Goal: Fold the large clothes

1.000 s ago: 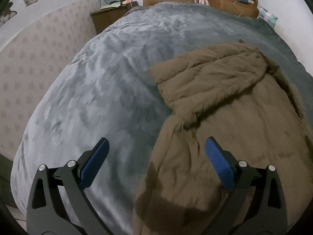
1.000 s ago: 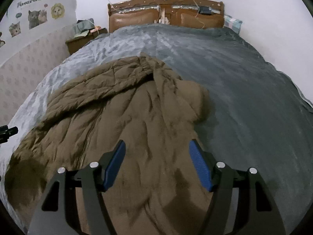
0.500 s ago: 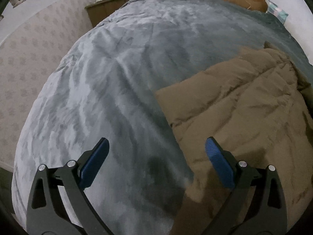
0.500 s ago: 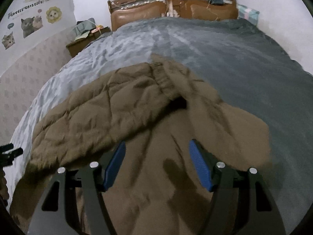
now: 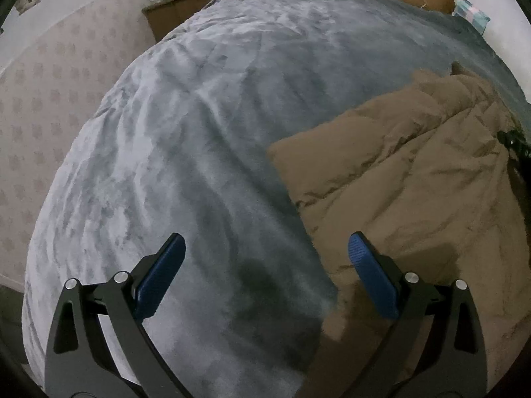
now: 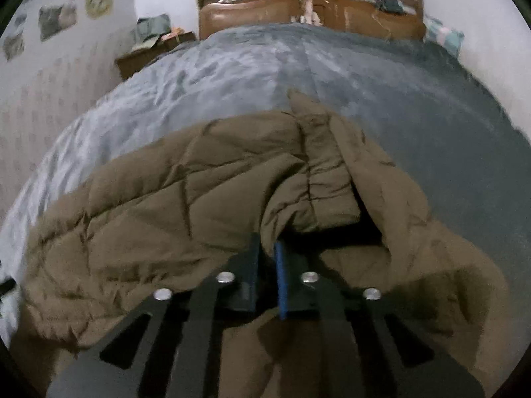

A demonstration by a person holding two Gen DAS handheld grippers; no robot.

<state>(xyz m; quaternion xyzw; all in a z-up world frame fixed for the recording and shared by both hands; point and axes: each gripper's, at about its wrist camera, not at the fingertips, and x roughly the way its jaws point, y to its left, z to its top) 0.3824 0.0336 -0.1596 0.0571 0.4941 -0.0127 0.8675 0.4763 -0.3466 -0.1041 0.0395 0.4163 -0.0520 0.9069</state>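
A large brown quilted jacket (image 5: 415, 182) lies on a grey bed cover (image 5: 205, 126). In the left wrist view it fills the right side. My left gripper (image 5: 265, 258) is open and empty, low over the cover at the jacket's left edge, its right finger over the fabric. In the right wrist view the jacket (image 6: 172, 205) spreads across the middle. My right gripper (image 6: 267, 252) is shut on a bunched fold of the jacket near its centre seam. The right gripper's tip also shows in the left wrist view (image 5: 512, 141) at the far right.
A wooden headboard (image 6: 298, 10) stands at the far end of the bed. A brown nightstand (image 6: 149, 53) with clutter is at the back left by the papered wall (image 5: 49, 93). A pillow (image 6: 444, 38) lies at the back right.
My right gripper has closed on a fold of the jacket and moved forward over it. My left gripper has shifted left, so more bare cover shows.
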